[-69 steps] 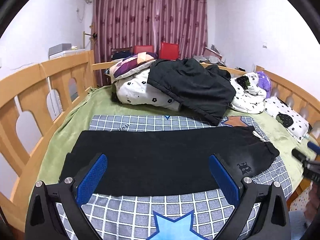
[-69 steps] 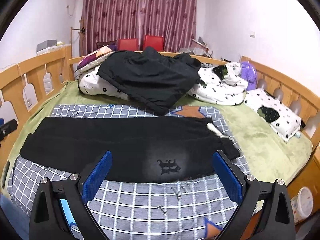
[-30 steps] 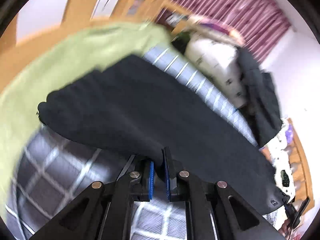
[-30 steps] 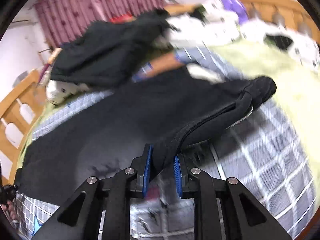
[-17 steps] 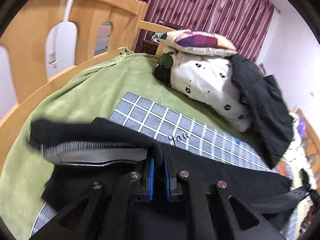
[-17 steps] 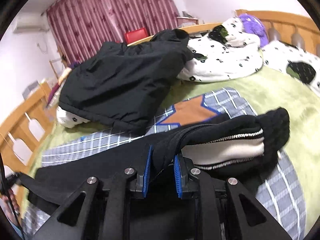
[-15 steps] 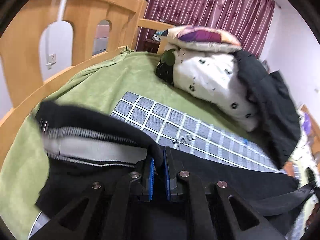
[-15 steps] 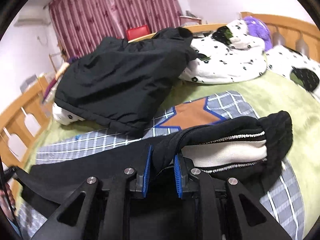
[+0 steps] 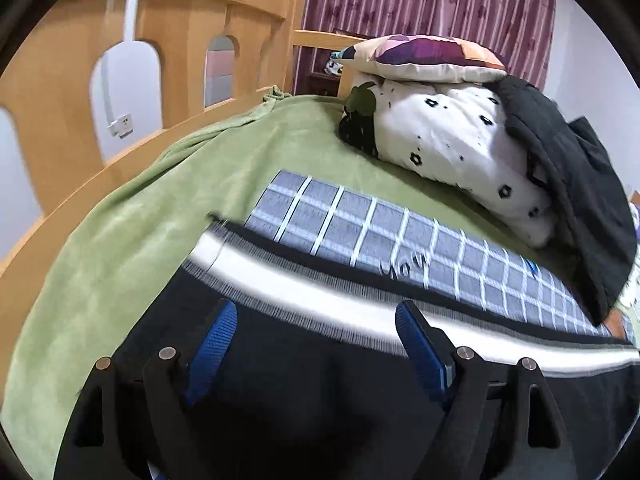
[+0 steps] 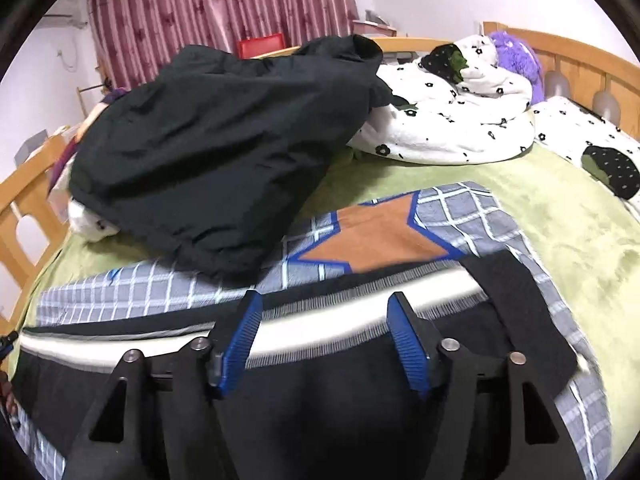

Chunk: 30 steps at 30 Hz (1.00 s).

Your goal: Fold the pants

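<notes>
Checked blanket [image 10: 460, 216] on the bed carries the pants [image 9: 320, 400] folded lengthwise, both the left gripper [image 9: 316, 344] and right gripper [image 10: 324, 336] opening, nothing pinched, apparently releasing the laid edge.

Ahead of me a green blanket [image 9: 132, 216] covers the bed, with a grey checked sheet [image 9: 360, 224] spread on it; that sheet carries an orange star [image 10: 380, 236]. A black jacket [image 10: 224, 152] lies slumped over a white flowered duvet [image 9: 440, 148], and a purple patterned pillow [image 9: 420, 54] tops the pile. I see the wooden bed rail [image 9: 80, 60], maroon curtains [image 10: 224, 4] and a purple plush toy [image 10: 518, 60]
</notes>
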Motion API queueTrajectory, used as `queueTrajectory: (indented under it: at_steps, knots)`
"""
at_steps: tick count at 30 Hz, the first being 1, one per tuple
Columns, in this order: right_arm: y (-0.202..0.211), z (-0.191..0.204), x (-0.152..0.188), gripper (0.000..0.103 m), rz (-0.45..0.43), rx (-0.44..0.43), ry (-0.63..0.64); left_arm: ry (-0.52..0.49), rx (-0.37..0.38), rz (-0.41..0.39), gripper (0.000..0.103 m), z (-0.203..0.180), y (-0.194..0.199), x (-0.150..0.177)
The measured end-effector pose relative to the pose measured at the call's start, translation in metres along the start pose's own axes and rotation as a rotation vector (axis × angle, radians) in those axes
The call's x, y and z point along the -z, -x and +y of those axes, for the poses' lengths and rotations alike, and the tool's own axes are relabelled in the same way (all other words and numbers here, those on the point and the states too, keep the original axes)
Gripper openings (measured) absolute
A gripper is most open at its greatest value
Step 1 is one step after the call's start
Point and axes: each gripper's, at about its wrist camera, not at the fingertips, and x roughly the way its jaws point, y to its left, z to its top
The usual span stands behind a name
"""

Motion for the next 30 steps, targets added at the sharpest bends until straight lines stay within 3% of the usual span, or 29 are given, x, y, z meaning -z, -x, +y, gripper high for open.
queueTrajectory:
  at_steps: [5,9,11,16,20,23,27,28,30]
  knots:
    - [0.053,-0.016,0.062,0.070,0.046,0.010,0.026,0.020,0.063,0.085,0.080,0.030,0.042,0.062]
    - [0.075,-0.041,0.118,0.070,0.106,0.059,0.017,0.167,0.163,0.176,0.080,0.066,0.054,0.123]
    - [0.083,-0.058,0.144,0.070,0.128,0.037,-0.041,0.209,0.200,0.219,0.079,0.077,0.049,0.140]
    - [0.082,-0.093,0.166,0.070,0.144,-0.056,-0.240,0.281,0.239,0.198,0.078,0.083,0.037,0.129]
    - [0.070,-0.102,0.159,0.070,0.115,-0.131,-0.325,0.377,0.264,0.199,0.077,0.090,0.013,0.118]
    - [0.044,-0.105,0.147,0.070,0.137,-0.130,-0.360,0.401,0.246,0.173,0.070,0.090,-0.003,0.105]
    - [0.008,-0.107,0.123,0.070,0.125,-0.125,-0.369,0.432,0.205,0.181,0.044,0.086,-0.024,0.087]
    - [0.001,-0.107,0.117,0.067,0.119,-0.119,-0.367,0.452,0.197,0.191,0.033,0.086,-0.031,0.082]
    - [-0.018,-0.108,0.103,0.055,0.107,-0.085,-0.394,0.486,0.201,0.215,0.024,0.087,-0.041,0.076]
